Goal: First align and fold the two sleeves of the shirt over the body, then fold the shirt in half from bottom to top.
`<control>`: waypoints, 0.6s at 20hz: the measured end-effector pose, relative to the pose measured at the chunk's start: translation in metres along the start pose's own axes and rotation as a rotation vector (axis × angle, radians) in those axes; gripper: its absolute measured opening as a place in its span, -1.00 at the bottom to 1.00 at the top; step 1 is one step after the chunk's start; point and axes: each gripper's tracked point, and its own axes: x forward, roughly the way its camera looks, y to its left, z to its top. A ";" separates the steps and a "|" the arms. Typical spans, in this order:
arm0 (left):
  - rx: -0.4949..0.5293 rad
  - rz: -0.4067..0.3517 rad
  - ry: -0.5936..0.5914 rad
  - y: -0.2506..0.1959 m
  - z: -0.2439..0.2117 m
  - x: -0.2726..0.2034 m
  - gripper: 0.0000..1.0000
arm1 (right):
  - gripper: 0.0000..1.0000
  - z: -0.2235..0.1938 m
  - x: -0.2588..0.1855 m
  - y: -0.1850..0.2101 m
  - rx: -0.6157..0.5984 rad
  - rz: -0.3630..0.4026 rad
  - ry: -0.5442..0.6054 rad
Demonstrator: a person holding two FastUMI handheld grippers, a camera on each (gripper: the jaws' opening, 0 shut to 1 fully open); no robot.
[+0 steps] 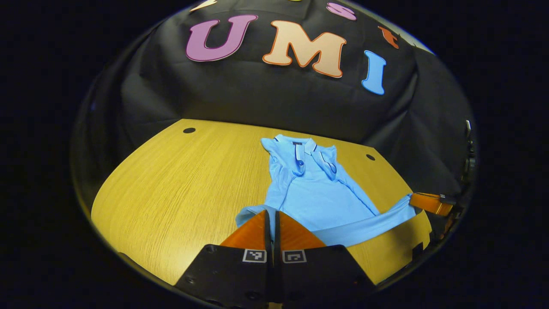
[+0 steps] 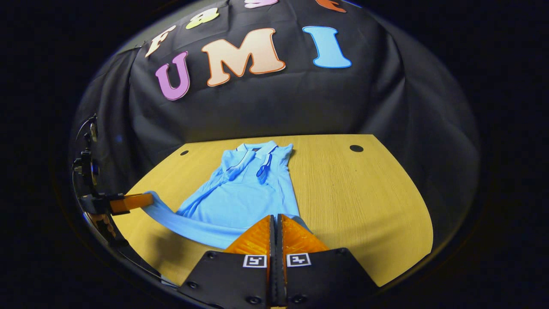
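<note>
Shirt (image 1: 315, 193) on table (image 1: 171, 189); collar (image 1: 302, 146) farthest.

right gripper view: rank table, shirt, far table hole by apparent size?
1. table, largest.
2. shirt, spread on the table, hem lifted by the left gripper and right gripper.
3. hole, far smaller.

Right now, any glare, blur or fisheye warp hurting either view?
Left gripper view: sharp, no glare; fisheye bows the wooden table edge, and the polo shirt reads cleanly. Right gripper view: equally sharp, soft shadow under the lifted hem, same barrel warp; the booth fades dark toward the edges.
</note>
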 end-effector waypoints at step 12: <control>-0.005 -0.070 -0.049 0.013 0.104 0.101 -1.00 | -0.95 0.095 0.113 0.019 0.068 -0.053 -0.129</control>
